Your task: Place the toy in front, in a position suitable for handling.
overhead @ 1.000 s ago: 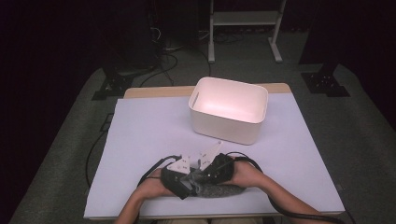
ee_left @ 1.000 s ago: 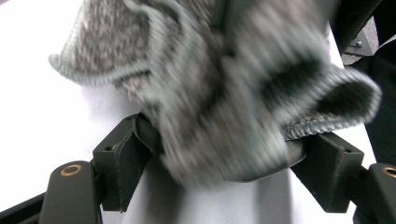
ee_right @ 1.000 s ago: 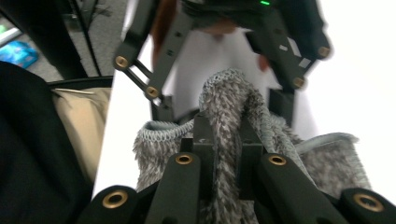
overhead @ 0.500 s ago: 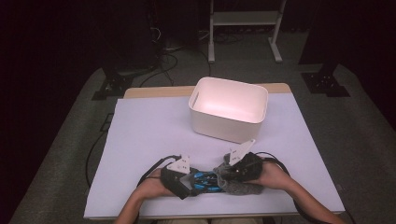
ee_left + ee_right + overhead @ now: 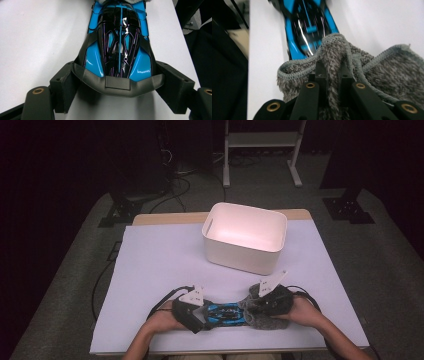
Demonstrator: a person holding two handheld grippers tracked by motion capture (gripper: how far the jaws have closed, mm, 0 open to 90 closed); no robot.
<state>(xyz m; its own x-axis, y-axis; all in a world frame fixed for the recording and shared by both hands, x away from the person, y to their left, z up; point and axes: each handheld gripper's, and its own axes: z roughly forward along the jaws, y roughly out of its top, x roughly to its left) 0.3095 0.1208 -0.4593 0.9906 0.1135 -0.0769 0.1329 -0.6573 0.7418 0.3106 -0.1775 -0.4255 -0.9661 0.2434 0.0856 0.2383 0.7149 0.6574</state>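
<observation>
Grey cloth (image 5: pixel 372 75) pinched in right tool (image 5: pixel 333 72) hides toy car's (image 5: pixel 118 47) far end.

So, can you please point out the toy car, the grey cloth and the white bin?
toy car (image 5: pixel 119 42): left gripper view, on its black glossy roof.
grey cloth (image 5: pixel 387 72): right gripper view, on the fuzzy flat part.
white bin (image 5: pixel 240 256): high view, on its front outer wall.
</observation>
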